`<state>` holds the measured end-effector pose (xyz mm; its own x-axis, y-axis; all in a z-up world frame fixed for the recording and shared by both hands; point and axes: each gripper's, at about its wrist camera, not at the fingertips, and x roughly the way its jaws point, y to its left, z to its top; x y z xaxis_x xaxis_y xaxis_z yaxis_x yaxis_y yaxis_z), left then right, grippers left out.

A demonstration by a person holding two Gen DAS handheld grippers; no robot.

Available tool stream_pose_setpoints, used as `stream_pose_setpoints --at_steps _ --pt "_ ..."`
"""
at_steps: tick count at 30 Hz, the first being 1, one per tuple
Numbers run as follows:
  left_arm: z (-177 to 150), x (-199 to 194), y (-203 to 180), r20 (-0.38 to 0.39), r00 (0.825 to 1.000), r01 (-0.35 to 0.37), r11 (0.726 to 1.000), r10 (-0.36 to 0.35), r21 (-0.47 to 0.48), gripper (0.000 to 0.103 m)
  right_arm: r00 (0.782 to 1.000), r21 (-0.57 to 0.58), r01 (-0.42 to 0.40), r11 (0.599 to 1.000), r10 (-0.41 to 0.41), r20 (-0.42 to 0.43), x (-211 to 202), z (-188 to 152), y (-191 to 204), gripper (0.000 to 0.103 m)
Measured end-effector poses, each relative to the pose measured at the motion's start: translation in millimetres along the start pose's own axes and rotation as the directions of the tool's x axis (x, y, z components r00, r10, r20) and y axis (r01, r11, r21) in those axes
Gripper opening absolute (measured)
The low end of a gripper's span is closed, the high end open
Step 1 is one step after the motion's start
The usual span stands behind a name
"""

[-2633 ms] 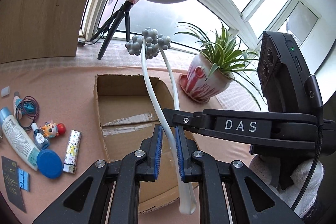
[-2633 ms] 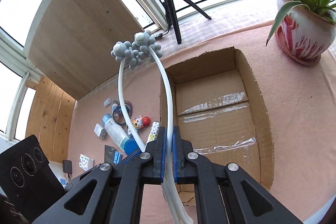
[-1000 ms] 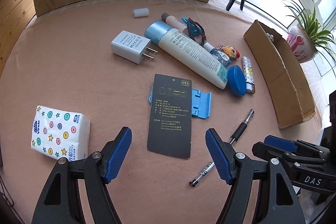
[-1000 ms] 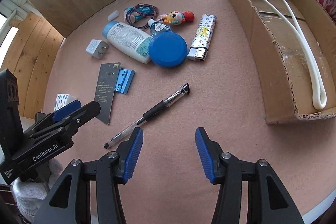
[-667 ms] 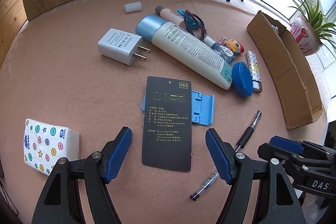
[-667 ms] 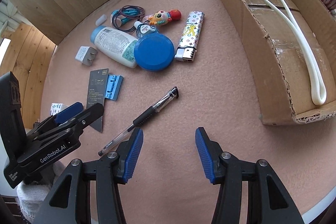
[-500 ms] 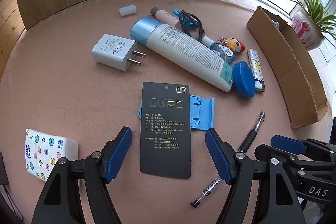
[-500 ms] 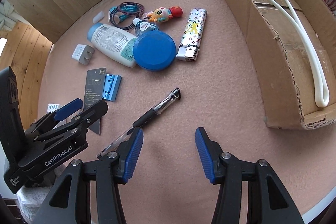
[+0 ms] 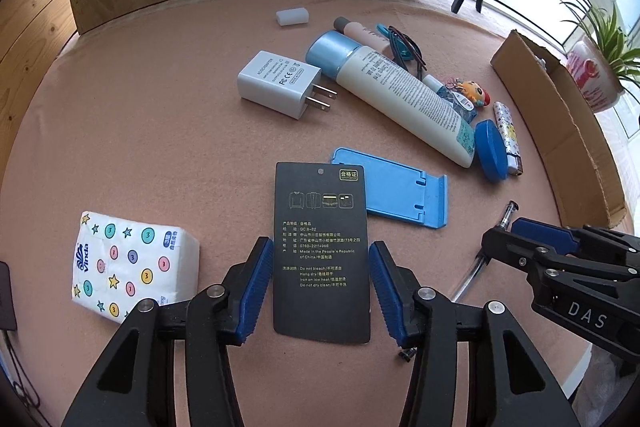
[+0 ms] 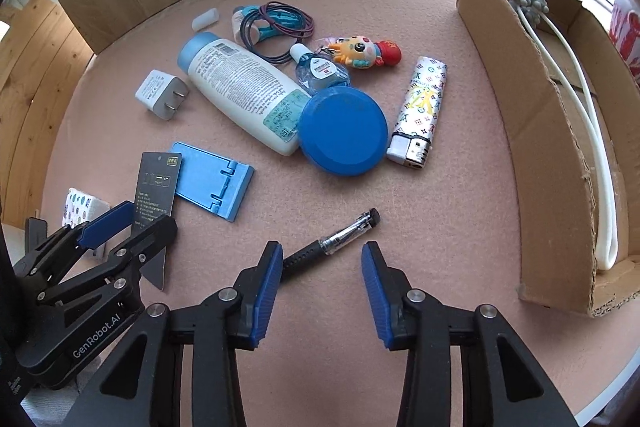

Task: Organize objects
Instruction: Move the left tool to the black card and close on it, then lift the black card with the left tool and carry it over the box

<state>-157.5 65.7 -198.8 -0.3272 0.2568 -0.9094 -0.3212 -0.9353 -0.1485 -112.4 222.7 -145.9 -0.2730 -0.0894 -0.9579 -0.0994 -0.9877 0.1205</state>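
Observation:
My left gripper [image 9: 318, 287] is open with its blue pads on either side of a black card tag [image 9: 322, 253] that lies flat on the pink felt; the tag partly covers a blue phone stand [image 9: 394, 193]. My right gripper [image 10: 320, 291] is open and empty, low over a black and clear pen [image 10: 332, 239] whose body lies by the left pad. The cardboard box [image 10: 532, 131] at the right holds a white looped massager [image 10: 592, 131]. The tag [image 10: 156, 183] and the left gripper [image 10: 116, 231] also show in the right wrist view.
Loose on the felt: a white lotion tube [image 9: 400, 95], a white charger plug [image 9: 280, 83], a tissue pack [image 9: 132, 269], a blue round lid [image 10: 344, 131], a patterned lighter [image 10: 420, 111], a small toy figure [image 10: 364, 55], an eye-drop bottle [image 10: 320, 71], hair ties [image 10: 276, 23]. A wooden board stands behind.
Both grippers let go of the white massager, which now lies in the box. The left gripper has come down and narrowed around the black tag; the right has dropped towards the pen.

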Motion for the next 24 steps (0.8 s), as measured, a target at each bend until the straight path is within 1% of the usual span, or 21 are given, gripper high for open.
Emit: stream_pose_setpoints --at_steps 3,6,8,11,13,14,16,17,18,19,21,24 --pt "-9.0 -5.0 6.5 0.005 1.000 0.003 1.000 -0.003 -0.013 0.053 0.999 -0.055 0.037 0.998 -0.037 0.007 0.4 2.2 9.2 0.034" --pt "-18.4 -10.4 10.8 0.007 1.000 0.005 1.000 -0.005 -0.020 0.053 0.996 -0.166 0.085 0.983 -0.082 0.026 2.0 0.6 21.0 0.034" --pt "-21.9 -12.5 13.2 0.007 1.000 0.010 1.000 -0.009 -0.025 0.053 0.995 -0.224 0.100 0.969 -0.094 0.038 0.9 -2.2 25.0 0.033" --pt "-29.1 -15.4 15.1 0.007 1.000 0.011 1.000 -0.011 -0.023 0.053 0.995 -0.348 0.099 0.932 -0.088 0.047 -0.6 -8.5 33.8 0.028" --pt "-35.0 -17.5 15.7 0.010 1.000 0.012 1.000 -0.011 -0.021 0.053 0.994 -0.402 0.107 0.909 -0.092 0.057 -4.4 -12.2 35.5 0.028" --pt "-37.6 -18.5 15.9 0.011 1.000 0.013 1.000 -0.013 -0.021 0.053 0.994 -0.405 0.104 0.909 -0.091 0.052 -5.7 -13.1 36.4 0.028" --pt "-41.5 -20.8 16.6 0.014 1.000 0.018 0.999 -0.017 -0.028 0.053 0.996 -0.381 0.090 0.920 -0.082 0.035 -9.6 -13.6 33.1 0.029" --pt "-43.4 -22.0 17.3 0.015 1.000 0.023 0.999 -0.022 -0.038 0.053 0.997 -0.365 0.077 0.928 -0.071 0.029 -12.4 -15.2 28.9 0.033" --pt "-45.3 -23.1 17.7 0.016 0.999 0.029 0.998 -0.029 -0.048 0.053 0.998 -0.346 0.065 0.936 -0.058 0.030 -11.3 -24.5 26.8 0.038" --pt "-47.1 -24.4 18.0 0.016 0.999 0.037 0.998 -0.036 -0.058 0.053 0.999 -0.323 0.051 0.945 -0.043 0.034 -15.0 -26.8 22.6 0.039" --pt "-50.1 -26.8 17.5 0.016 0.998 0.057 0.996 -0.056 -0.075 0.053 0.999 -0.269 0.014 0.963 -0.005 0.036 -21.8 -30.3 13.8 0.040" --pt "-51.3 -28.7 12.0 0.018 0.998 0.069 0.994 -0.068 -0.081 0.053 0.998 -0.176 -0.044 0.983 0.051 0.035 -26.4 -33.9 1.0 0.040"
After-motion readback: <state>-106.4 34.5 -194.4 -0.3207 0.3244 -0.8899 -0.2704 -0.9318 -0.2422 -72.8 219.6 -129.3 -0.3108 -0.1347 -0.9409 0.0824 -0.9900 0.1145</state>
